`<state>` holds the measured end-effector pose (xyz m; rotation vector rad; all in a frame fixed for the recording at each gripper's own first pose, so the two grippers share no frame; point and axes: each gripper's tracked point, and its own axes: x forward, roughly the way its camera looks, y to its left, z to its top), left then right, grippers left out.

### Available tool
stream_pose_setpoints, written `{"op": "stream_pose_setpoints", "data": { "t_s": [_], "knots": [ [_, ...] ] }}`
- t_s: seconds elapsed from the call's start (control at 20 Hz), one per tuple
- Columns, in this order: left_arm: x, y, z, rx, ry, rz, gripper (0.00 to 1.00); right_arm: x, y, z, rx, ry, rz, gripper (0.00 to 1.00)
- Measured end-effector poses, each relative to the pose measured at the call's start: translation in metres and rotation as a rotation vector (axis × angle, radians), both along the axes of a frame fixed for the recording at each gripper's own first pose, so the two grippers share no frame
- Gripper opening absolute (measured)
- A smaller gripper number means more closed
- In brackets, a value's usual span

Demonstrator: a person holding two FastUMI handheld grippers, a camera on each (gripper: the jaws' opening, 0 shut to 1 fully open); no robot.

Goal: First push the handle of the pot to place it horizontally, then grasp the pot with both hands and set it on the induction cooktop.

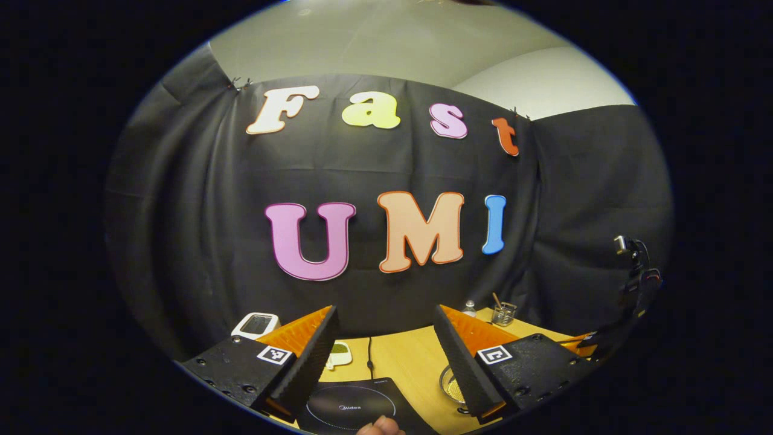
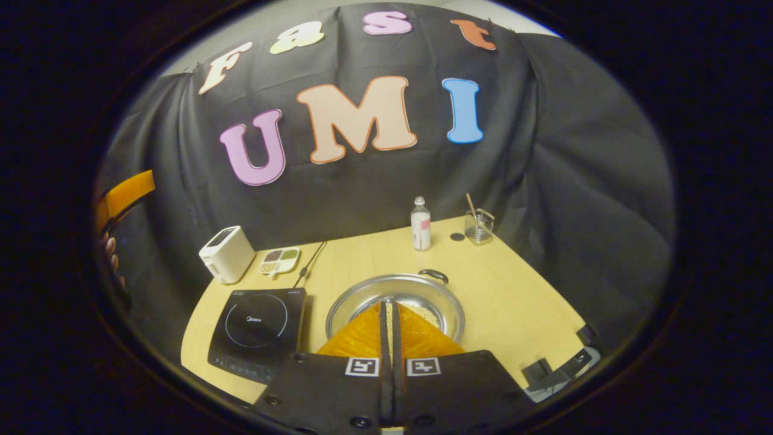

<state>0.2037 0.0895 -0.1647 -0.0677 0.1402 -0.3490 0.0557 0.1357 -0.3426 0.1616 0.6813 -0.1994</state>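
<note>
From the right gripper view I saw the pot (image 2: 395, 305), a shallow metal pan, sitting on the pale wooden surface (image 2: 513, 290) just to the right of the black induction cooktop (image 2: 256, 329), apart from it and not yet on it. One dark loop handle (image 2: 433, 275) showed at the pot's far rim, a little right of centre (which I judged to mean the handle step was not yet done). I held the right hand-held gripper (image 2: 389, 314) low over the near rim of the pot, pointing across it toward the back wall, its fingers pressed together with nothing between them, a pose I judged suited to pushing rather than grasping. In the left gripper view, I kept the left hand-held gripper (image 1: 386, 356) raised and tilted up, above the cooktop (image 1: 356, 408), its fingers spread wide and empty, waiting clear of the work. Farther back on the surface stood a white toaster (image 2: 226, 254), a small divided dish (image 2: 279, 260), a bottle (image 2: 420, 231) and a glass cup (image 2: 479, 226), all well away from the pot.
</note>
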Motion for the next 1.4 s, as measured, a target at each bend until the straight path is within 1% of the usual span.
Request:
{"op": "stream_pose_setpoints", "data": {
  "t_s": [0.05, 0.1, 0.15, 0.2, 0.25, 0.3, 0.35, 0.4, 0.5, 0.55, 0.6, 0.7, 0.75, 0.8, 0.85, 1.05, 1.35, 1.4],
  "knots": [
    [0.001, 0.002, -0.004, -0.008, 0.010, -0.006, 0.96, -0.004, 0.001, -0.008, 0.004, 0.015, -0.015, 0.02],
    [0.002, 0.000, -0.005, -0.027, 0.013, -0.014, 0.96, -0.006, 0.002, -0.017, 0.013, 0.031, -0.029, 0.02],
    [0.004, -0.002, -0.007, -0.034, 0.023, -0.022, 0.93, -0.012, 0.003, -0.027, 0.019, 0.055, -0.044, 0.02],
    [0.004, -0.002, -0.014, -0.033, 0.035, -0.027, 0.95, -0.017, 0.003, -0.035, 0.028, 0.075, -0.059, 0.02],
    [0.005, -0.004, -0.014, -0.044, 0.031, -0.039, 0.93, -0.022, 0.003, -0.044, 0.031, 0.095, -0.075, 0.02],
    [0.005, -0.009, -0.015, -0.051, 0.031, -0.055, 0.96, -0.025, 0.004, -0.055, 0.035, 0.119, -0.087, 0.02],
    [0.007, -0.012, -0.019, -0.046, 0.041, -0.067, 0.93, -0.031, 0.008, -0.068, 0.040, 0.143, -0.095, 0.02],
    [0.007, -0.012, -0.026, -0.036, 0.051, -0.076, 0.96, -0.037, 0.011, -0.078, 0.044, 0.169, -0.094, 0.02],
    [0.011, -0.009, -0.026, -0.043, 0.046, -0.074, 0.96, -0.052, 0.018, -0.099, 0.043, 0.222, -0.092, 0.02],
    [0.011, -0.007, -0.028, -0.043, 0.050, -0.074, 0.93, -0.058, 0.021, -0.110, 0.051, 0.247, -0.097, 0.02],
    [0.011, -0.006, -0.032, -0.047, 0.058, -0.075, 0.96, -0.062, 0.026, -0.119, 0.067, 0.267, -0.107, 0.02],
    [0.010, -0.003, -0.038, -0.049, 0.075, -0.081, 0.96, -0.070, 0.031, -0.138, 0.084, 0.309, -0.126, 0.02],
    [0.010, -0.001, -0.040, -0.048, 0.078, -0.081, 0.93, -0.075, 0.032, -0.149, 0.086, 0.332, -0.133, 0.02],
    [0.011, 0.001, -0.042, -0.051, 0.079, -0.080, 0.96, -0.079, 0.034, -0.158, 0.093, 0.354, -0.140, 0.00],
    [0.011, 0.004, -0.043, -0.052, 0.082, -0.078, 0.96, -0.082, 0.035, -0.164, 0.097, 0.368, -0.148, 0.03],
    [0.012, 0.012, -0.049, -0.049, 0.092, -0.068, 0.96, -0.086, 0.039, -0.187, 0.133, 0.409, -0.193, 0.02],
    [0.015, 0.021, -0.052, -0.043, 0.092, -0.050, 0.96, -0.074, 0.053, -0.204, 0.167, 0.442, -0.198, 0.02],
    [0.014, 0.023, -0.052, -0.044, 0.091, -0.048, 0.96, -0.071, 0.057, -0.205, 0.178, 0.446, -0.201, 0.00]
  ]
}}
